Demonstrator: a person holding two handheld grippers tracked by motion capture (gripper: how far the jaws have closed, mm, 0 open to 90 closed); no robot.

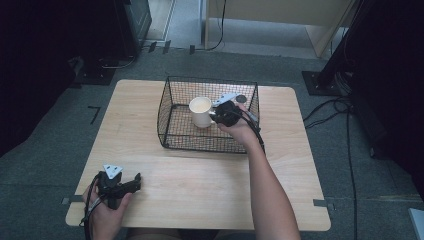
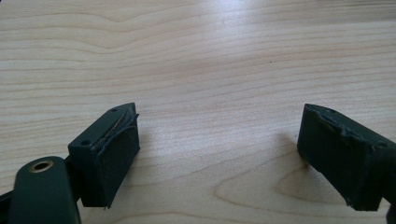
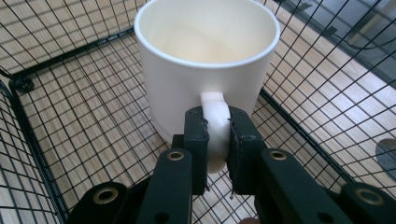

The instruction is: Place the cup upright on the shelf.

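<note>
A white mug [image 1: 201, 111] stands upright inside a black wire basket [image 1: 170, 107] at the middle back of the wooden table. My right gripper [image 1: 218, 115] reaches into the basket from the right and is shut on the mug's handle [image 3: 215, 122]; in the right gripper view the mug [image 3: 205, 60] is empty, and I cannot tell whether it rests on the basket floor. My left gripper [image 1: 135, 181] lies near the table's front left corner, held low over the wood. Its jaws stand wide open with bare table between them [image 2: 217, 156].
The basket wall [image 3: 56, 51] surrounds the mug on all sides at close range. The wooden table [image 1: 210, 185] has free room in front of the basket. Cables [image 1: 330, 107] and dark equipment stands lie on the grey floor around the table.
</note>
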